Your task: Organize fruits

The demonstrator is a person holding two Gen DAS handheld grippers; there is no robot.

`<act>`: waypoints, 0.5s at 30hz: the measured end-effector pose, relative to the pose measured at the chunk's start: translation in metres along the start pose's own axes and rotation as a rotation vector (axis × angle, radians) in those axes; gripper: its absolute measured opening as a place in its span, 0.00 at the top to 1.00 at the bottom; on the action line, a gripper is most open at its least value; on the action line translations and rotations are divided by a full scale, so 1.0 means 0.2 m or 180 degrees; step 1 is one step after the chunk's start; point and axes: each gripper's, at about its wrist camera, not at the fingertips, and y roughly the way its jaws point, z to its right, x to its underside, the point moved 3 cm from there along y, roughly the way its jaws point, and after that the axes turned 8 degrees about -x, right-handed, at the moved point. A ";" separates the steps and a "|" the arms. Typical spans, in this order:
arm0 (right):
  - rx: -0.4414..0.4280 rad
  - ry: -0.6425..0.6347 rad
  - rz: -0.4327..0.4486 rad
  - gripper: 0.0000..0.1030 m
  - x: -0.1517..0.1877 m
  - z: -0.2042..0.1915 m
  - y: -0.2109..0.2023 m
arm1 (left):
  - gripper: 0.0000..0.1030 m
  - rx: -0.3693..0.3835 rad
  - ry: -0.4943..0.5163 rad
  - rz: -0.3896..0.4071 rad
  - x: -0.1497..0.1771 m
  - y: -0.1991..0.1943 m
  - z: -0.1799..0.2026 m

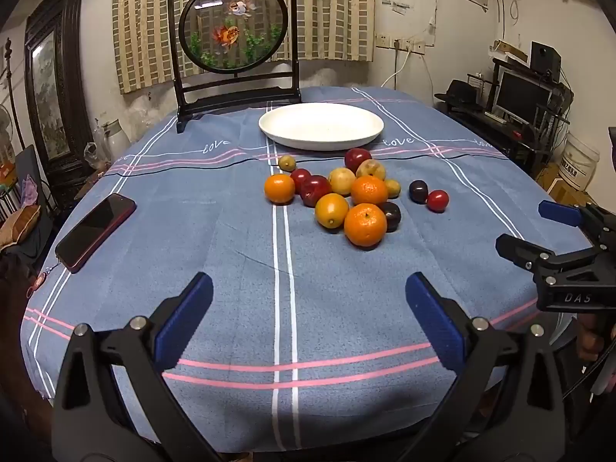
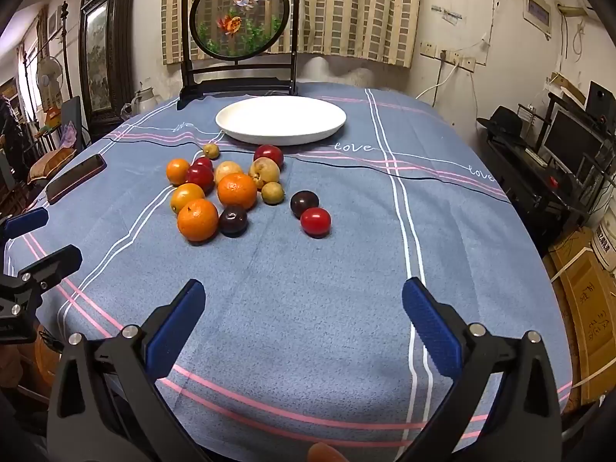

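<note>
Nothing looks sorted yet: the round white ceramic plate [image 1: 321,125] near the desk's far edge holds nothing, the mixed oranges, plums and yellow fruits [image 1: 346,196] lie mid-desk, and left claw [image 1: 308,323] and right claw [image 2: 304,321] hang released, gripping nothing.

The fruits [image 1: 346,196], orange, red, yellow and dark, lie clustered at 6 o'clock of the empty white plate [image 1: 321,125].

You see a dark phone [image 1: 95,233] lying left on the counter's blue cloth [image 1: 231,308], goldfish screen [image 1: 235,27] behind.
</note>
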 end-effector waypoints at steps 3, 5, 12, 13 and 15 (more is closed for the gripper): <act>-0.0008 0.0004 -0.0017 0.01 0.00 0.00 0.00 | 0.02 -0.0048 0.0022 0.0046 0.02 -0.01 0.03; -0.0013 0.0001 -0.0017 0.01 0.00 0.00 0.00 | 0.02 -0.0054 0.0010 0.0038 0.03 -0.01 0.04; -0.0018 0.0002 -0.0020 0.01 -0.01 -0.01 0.00 | 0.02 -0.0022 0.0008 -0.0008 0.02 0.01 0.02; -0.0016 0.0000 -0.0016 0.01 -0.01 -0.01 0.00 | 0.02 -0.0022 0.0009 -0.0012 0.03 0.01 0.03; -0.0021 -0.0003 -0.0021 0.01 -0.01 0.00 0.00 | 0.02 -0.0025 0.0010 -0.0010 0.03 0.00 0.03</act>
